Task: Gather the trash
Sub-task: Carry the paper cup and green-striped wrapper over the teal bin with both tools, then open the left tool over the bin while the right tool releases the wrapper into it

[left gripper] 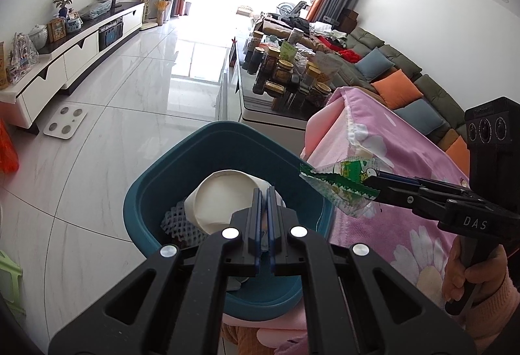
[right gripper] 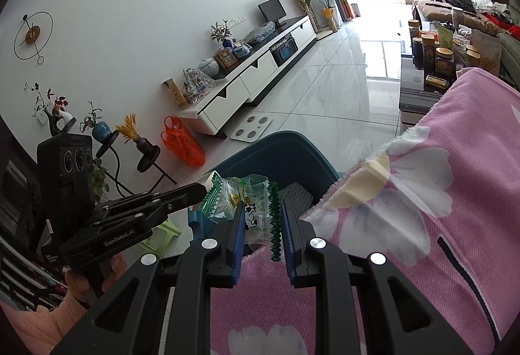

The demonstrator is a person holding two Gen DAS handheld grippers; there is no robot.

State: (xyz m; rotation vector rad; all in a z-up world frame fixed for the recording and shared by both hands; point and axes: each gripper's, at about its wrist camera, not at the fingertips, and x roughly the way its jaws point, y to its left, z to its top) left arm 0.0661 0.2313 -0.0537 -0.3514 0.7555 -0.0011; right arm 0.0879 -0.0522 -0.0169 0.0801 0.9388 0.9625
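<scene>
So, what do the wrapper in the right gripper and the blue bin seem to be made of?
Wrapper: likely thin plastic film, clear and glossy with green print; it crinkles and has zigzag sealed edges.
Blue bin: probably moulded plastic with a smooth, slightly matte finish; its rim is even and rounded.

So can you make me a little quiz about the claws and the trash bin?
1. True or false: the right claw is shut on the snack wrapper.
2. What colour is the trash bin? A) red B) teal C) yellow
3. Fill in: the left claw hangs over the ____, jaws shut, where a white paper cup lies.

Key: 1 true; 2 B; 3 bin.
</scene>
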